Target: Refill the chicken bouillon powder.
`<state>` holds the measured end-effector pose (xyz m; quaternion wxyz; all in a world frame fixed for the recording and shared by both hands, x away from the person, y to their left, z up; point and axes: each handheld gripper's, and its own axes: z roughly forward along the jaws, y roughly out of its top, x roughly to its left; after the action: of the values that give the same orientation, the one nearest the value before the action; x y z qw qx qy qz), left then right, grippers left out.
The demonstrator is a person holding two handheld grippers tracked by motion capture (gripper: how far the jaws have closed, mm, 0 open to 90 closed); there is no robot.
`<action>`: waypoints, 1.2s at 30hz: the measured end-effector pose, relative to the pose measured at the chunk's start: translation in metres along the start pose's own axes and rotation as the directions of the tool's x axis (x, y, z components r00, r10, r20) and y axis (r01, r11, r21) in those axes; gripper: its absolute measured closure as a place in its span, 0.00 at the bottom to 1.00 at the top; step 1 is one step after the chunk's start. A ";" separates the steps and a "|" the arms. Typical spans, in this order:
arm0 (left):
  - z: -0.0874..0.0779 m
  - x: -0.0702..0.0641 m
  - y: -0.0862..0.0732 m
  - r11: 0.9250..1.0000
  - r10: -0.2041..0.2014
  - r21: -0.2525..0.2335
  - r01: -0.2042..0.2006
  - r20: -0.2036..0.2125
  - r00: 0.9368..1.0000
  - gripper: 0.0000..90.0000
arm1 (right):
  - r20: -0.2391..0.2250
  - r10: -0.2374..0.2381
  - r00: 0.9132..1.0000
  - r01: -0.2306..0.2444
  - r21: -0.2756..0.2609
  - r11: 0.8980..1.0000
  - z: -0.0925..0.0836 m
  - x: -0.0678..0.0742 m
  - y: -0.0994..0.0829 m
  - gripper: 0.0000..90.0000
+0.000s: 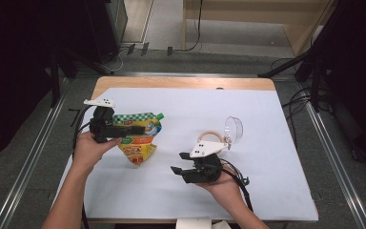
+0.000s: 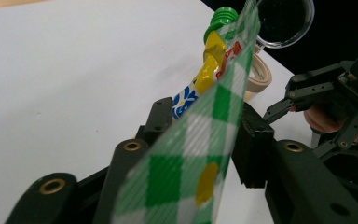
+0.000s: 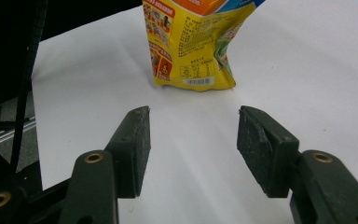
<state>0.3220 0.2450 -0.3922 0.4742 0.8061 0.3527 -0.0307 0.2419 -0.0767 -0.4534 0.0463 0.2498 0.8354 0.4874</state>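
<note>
A spouted pouch [image 1: 138, 138], green-checked at the top and yellow below with a green cap [image 2: 223, 15], stands on the white sheet at the left. My left gripper [image 1: 136, 130] reaches in from the left, level with the pouch's upper part. In the left gripper view the checked top band [image 2: 200, 154] runs between the jaws of the left gripper [image 2: 205, 126], which stand apart without clamping it. My right gripper [image 1: 178, 162] is held low at centre right, open and pointing left at the pouch's yellow bottom [image 3: 193, 42]. Nothing lies between the right gripper's [image 3: 193, 116] pads.
A roll of beige tape [image 1: 212, 136] and a clear round lid [image 1: 233, 129] stand just behind the right gripper. A white sheet [image 1: 195, 105] covers the wooden table. Dark stands and cables surround the table on the floor.
</note>
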 end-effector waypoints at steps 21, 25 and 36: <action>-0.029 -0.013 0.014 1.000 0.005 0.001 -0.005 -0.044 0.999 0.56 | 0.008 0.018 1.000 -0.018 -0.001 1.000 -0.009 -0.007 0.006 0.51; -0.038 -0.013 0.015 1.000 -0.003 -0.001 0.003 -0.055 0.999 0.56 | 0.004 0.035 0.999 -0.035 0.007 0.999 -0.011 -0.008 0.007 0.51; -0.068 -0.010 0.015 0.999 -0.022 -0.039 0.018 -0.099 0.995 0.53 | 0.007 0.027 1.000 -0.027 0.030 0.999 -0.015 -0.011 0.010 0.51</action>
<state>0.3036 0.2883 -0.3403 0.4709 0.7940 0.3844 0.0115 0.2506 -0.0891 -0.4389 0.0389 0.2634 0.8391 0.4743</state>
